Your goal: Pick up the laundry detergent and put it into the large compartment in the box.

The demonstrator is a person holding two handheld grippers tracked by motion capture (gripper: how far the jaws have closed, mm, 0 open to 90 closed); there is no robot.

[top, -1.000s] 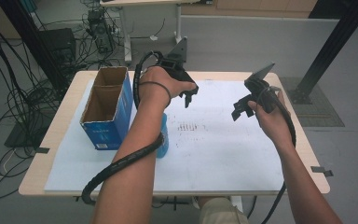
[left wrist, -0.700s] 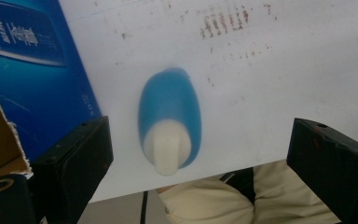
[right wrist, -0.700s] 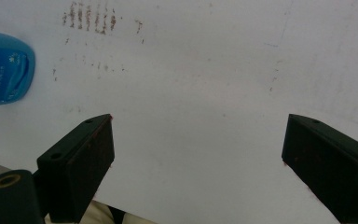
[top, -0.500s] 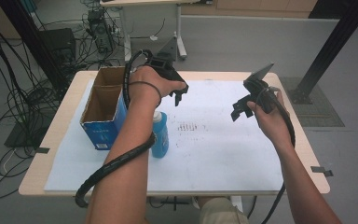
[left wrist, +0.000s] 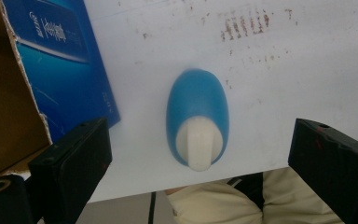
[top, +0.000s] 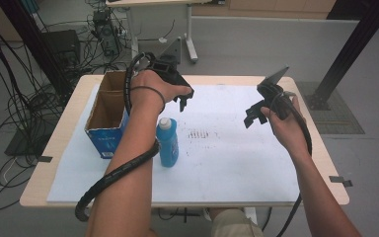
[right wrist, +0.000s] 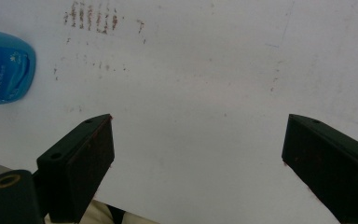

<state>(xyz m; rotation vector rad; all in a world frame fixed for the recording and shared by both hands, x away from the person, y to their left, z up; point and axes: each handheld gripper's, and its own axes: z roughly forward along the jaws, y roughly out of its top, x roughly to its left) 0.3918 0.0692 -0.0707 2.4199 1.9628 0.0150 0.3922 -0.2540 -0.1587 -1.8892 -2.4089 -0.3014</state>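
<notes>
White sheeting (top: 237, 163) covers my wooden table (top: 54, 148), with a tangle of black cables on the grey floor off to the left. Standing upright on the sheet is the blue plastic bottle with a white cap (top: 168, 140), just beside the open blue cardboard box (top: 106, 118) at the table's left.

My left gripper (left wrist: 200, 154) hangs directly above that bottle, jaws spread wide on either side of the cap in the left gripper view, touching nothing. My right gripper (right wrist: 198, 149) is spread too, over bare sheet well to the right, holding nothing (the bottle's blue shoulder just shows at that view's left edge).

I judge this to be the approach before a grasp: next I need to lower the left gripper straight down so the jaws bracket the neck or body, then close without tipping it toward the box.

From the high view my left forearm (top: 133, 163) covers part of the bottle's side, and the label is too small to read. Inside the box I see only brown walls; it looks empty, though its floor is partly cut off.
</notes>
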